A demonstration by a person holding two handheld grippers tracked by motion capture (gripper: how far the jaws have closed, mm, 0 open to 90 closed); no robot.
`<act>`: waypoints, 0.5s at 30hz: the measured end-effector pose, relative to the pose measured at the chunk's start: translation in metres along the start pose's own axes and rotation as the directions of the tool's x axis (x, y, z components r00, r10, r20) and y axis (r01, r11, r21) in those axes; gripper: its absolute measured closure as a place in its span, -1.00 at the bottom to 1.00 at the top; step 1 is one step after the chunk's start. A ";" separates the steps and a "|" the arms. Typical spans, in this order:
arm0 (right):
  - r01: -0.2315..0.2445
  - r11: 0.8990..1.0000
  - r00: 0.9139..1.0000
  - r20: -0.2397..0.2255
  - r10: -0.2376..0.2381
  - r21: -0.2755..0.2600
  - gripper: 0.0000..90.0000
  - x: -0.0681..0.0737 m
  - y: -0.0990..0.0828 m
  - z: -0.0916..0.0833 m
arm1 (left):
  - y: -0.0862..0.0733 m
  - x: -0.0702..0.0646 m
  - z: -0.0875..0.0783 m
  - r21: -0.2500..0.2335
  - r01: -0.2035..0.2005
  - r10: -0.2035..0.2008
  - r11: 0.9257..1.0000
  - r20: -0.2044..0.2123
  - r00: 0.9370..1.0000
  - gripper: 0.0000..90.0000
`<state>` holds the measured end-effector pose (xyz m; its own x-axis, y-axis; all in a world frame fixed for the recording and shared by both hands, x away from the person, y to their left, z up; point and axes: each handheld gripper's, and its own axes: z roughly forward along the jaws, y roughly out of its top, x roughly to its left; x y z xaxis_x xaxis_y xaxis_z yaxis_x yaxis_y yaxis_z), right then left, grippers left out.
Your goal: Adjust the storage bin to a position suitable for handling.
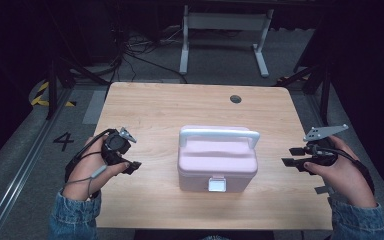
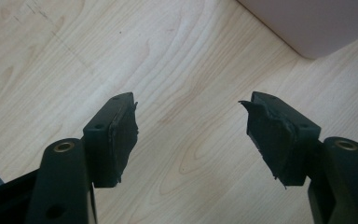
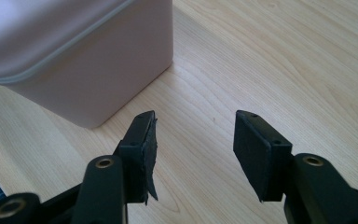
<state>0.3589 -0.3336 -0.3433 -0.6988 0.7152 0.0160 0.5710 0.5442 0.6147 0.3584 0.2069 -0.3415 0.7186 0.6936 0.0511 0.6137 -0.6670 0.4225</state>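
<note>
Pink rigid plastic box with white carry handle and white front latch sits mid-bench, lid shut. Left gripper and right gripper flank it, jaws apart, empty. Likely light, smooth, slippery; handle looks best hold.

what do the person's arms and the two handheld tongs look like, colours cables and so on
Both forearms wear blue denim sleeves. The left tongs and right tongs are black, each with two flat black pads whose rubber edges look frayed, and brass-coloured rivets at the arms. Each carries a grey three-cornered plate. A thin cable trails over the left hand.
</note>
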 end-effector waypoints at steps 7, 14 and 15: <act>-0.005 1.000 1.000 -0.003 0.005 -0.004 0.10 0.001 -0.001 -0.001 | 0.004 -0.003 -0.003 -0.037 -0.024 0.024 0.999 0.017 1.000 -0.28; -0.001 1.000 1.000 -0.008 0.001 -0.027 0.10 0.004 -0.001 -0.004 | 0.006 -0.005 -0.005 -0.035 -0.035 0.036 0.999 0.027 0.999 -0.24; -0.002 0.999 1.000 -0.014 0.002 -0.036 0.10 0.005 -0.001 -0.004 | 0.006 -0.005 -0.005 -0.040 -0.042 0.043 0.998 0.030 0.999 -0.22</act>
<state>0.3533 -0.3323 -0.3403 -0.7035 0.7102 0.0278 0.5567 0.5263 0.6427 0.3571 0.2005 -0.3344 0.7538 0.6558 0.0423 0.5695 -0.6840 0.4558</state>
